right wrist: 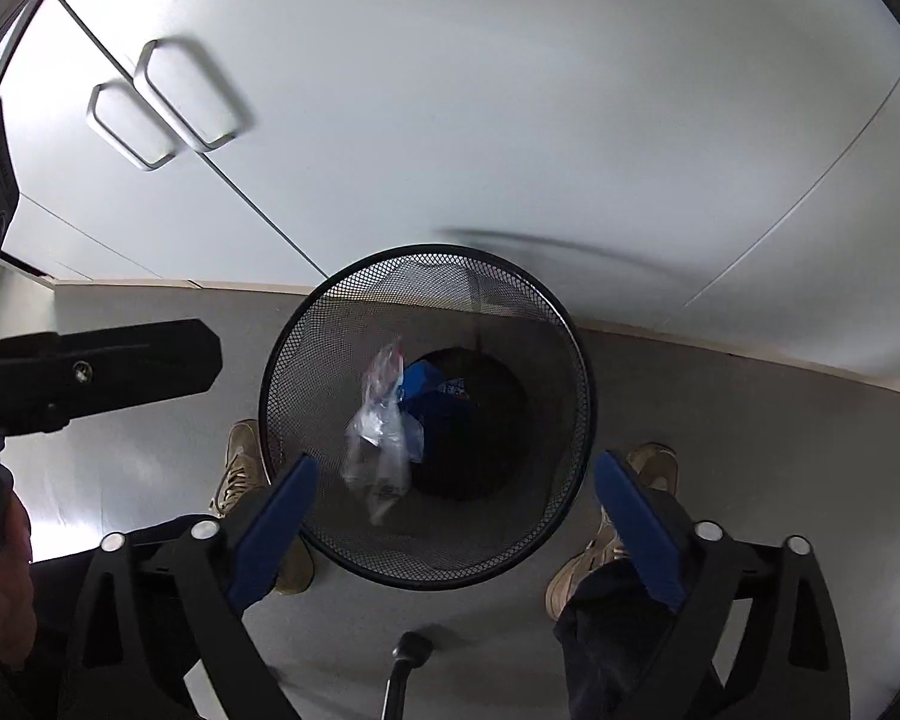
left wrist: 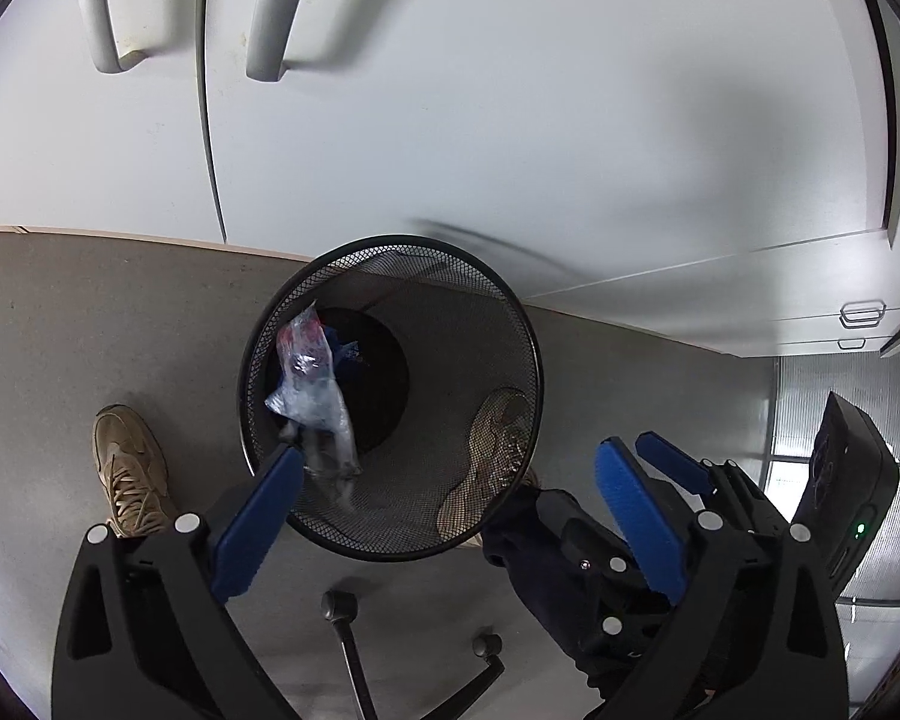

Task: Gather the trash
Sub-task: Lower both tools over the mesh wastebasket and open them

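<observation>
**Wrapper over the bin, both tongs released**

Both blue-padded grippers, left gripper (left wrist: 450, 510) and right gripper (right wrist: 456, 516), spread wide, holding nothing. Crumpled clear plastic wrapper (left wrist: 315, 396), blurred, inside the black wire-mesh wastebasket (left wrist: 525, 324) near its left rim. Possible snag on that rim, spilling onto the grey floor (left wrist: 90, 324) by 2 tan shoes (left wrist: 127, 471).

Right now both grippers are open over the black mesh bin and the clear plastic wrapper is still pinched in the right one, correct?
Not quite. The clear plastic wrapper is pinched by neither: in the right wrist view it hangs free inside the black mesh bin, clear of the right gripper. The left gripper is open too.
</observation>
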Available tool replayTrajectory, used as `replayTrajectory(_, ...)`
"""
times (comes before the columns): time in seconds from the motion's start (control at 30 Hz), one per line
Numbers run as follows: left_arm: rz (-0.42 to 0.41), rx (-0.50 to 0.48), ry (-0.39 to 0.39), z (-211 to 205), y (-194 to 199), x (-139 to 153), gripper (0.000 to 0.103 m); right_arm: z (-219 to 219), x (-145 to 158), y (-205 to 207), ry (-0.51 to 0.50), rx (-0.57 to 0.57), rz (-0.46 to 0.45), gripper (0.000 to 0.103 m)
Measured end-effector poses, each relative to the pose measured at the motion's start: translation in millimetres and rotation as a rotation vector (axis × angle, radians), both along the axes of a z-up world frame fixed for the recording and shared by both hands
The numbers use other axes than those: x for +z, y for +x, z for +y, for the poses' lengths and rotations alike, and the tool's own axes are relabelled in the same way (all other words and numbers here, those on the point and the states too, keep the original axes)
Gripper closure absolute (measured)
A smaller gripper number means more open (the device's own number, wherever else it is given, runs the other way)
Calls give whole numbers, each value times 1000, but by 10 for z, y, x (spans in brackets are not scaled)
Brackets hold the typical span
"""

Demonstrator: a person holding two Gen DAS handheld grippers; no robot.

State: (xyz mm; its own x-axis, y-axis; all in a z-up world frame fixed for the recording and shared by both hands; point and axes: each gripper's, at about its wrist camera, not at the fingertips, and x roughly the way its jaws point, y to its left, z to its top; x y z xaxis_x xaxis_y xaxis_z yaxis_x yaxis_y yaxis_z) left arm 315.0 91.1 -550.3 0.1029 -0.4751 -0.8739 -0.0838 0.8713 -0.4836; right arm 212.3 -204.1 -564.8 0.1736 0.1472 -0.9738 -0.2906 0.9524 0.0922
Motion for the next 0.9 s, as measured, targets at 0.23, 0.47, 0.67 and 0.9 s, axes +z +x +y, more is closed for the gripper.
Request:
replayTrajectory(0.23,-2,-1,13,-12,-7,8,4,61,-73,22,-15,25,6,6)
replayTrajectory(0.47,-19,-2,25,2,-16,65,4,-4,-22,14,1,4,7,6)
replayTrajectory(0.67,-98,-33,57,-38,-100,393,4,26,168,40,3,11,-52,6)
replayTrajectory(0.9,-211,-29,95,22,-224,1119,4,56,757,41,-39,50,-189,6)
